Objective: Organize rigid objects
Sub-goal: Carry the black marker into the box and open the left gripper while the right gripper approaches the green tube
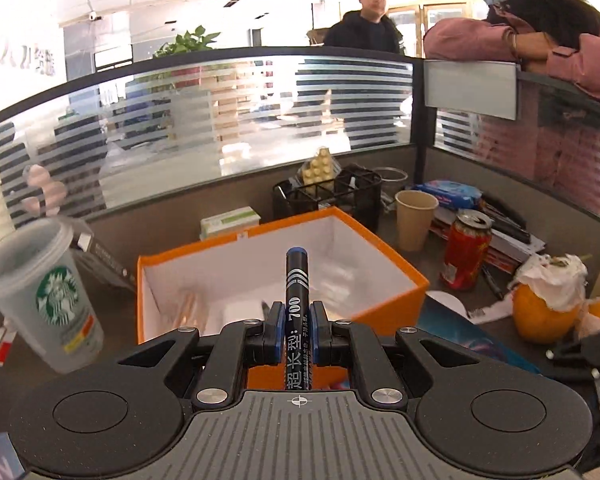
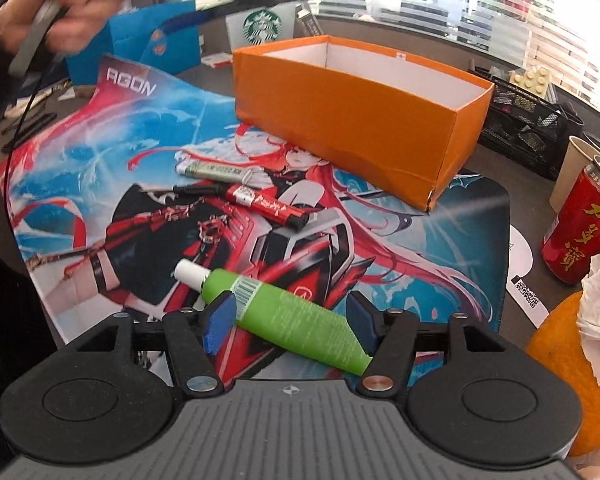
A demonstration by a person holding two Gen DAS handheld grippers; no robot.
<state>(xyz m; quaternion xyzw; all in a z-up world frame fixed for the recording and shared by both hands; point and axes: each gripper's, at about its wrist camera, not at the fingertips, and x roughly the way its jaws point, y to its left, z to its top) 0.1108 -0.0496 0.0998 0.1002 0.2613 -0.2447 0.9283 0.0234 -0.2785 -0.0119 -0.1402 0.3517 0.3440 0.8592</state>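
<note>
Blue pads of left tool [image 1: 296,330] pinch a black marker [image 1: 297,312] by its barrel; marker stands along the fingers, blue cap end pointing away, held above the near edge of the orange box [image 1: 392,300]. Box is open-topped with a white lining; contents blurred, not identified.

Right tool [image 2: 290,320] spread. A green tube [image 2: 296,314] with white cap lies flat on the printed mat [image 2: 440,248], running diagonally between the pads; whether either pad touches it cannot be settled. No grip.

Further out on the mat: a red marker [image 2: 266,207] touching a thin black pen [image 2: 198,189], and a pale grey marker [image 2: 212,170] just beyond them. Orange box sits at the mat's far edge, partly on it.

Right of the box on the bench [image 1: 424,256]: red can [image 1: 466,250], paper cup [image 1: 415,220], black mesh organiser [image 1: 332,196] behind. Left of the box: translucent Starbucks cup [image 1: 44,292].
</note>
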